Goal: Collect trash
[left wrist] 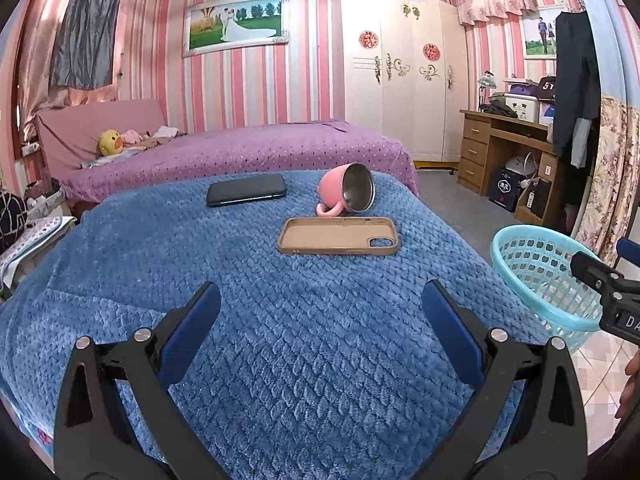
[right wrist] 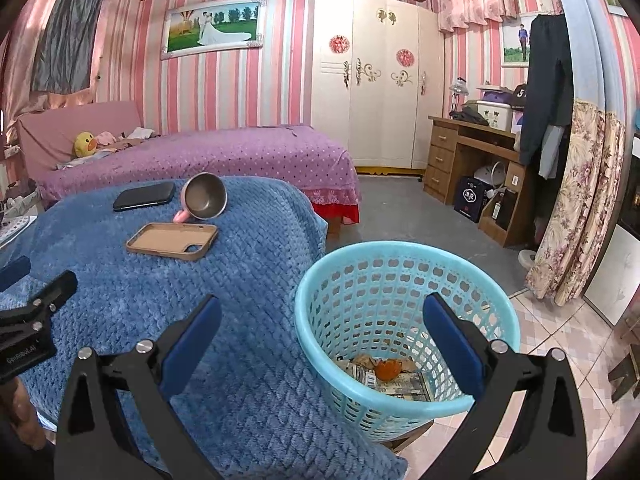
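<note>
A light blue plastic basket [right wrist: 404, 320] stands on the floor at the right side of the blue blanket [right wrist: 200, 320]; it also shows in the left wrist view [left wrist: 536, 276]. Paper scraps and an orange peel [right wrist: 387, 369] lie in its bottom. My right gripper [right wrist: 322, 332] is open and empty, above the basket's near rim and the blanket's edge. My left gripper [left wrist: 320, 320] is open and empty over the blanket [left wrist: 280, 320], short of the tan phone case [left wrist: 338, 236]. The case also shows in the right wrist view [right wrist: 172, 241].
A pink mug [left wrist: 348, 194] lies on its side beyond the case, a black phone [left wrist: 246, 195] to its left. A purple bed [left wrist: 260, 148], white wardrobe [left wrist: 400, 80] and wooden desk [left wrist: 500, 152] stand behind. Tiled floor [right wrist: 560, 340] lies right of the basket.
</note>
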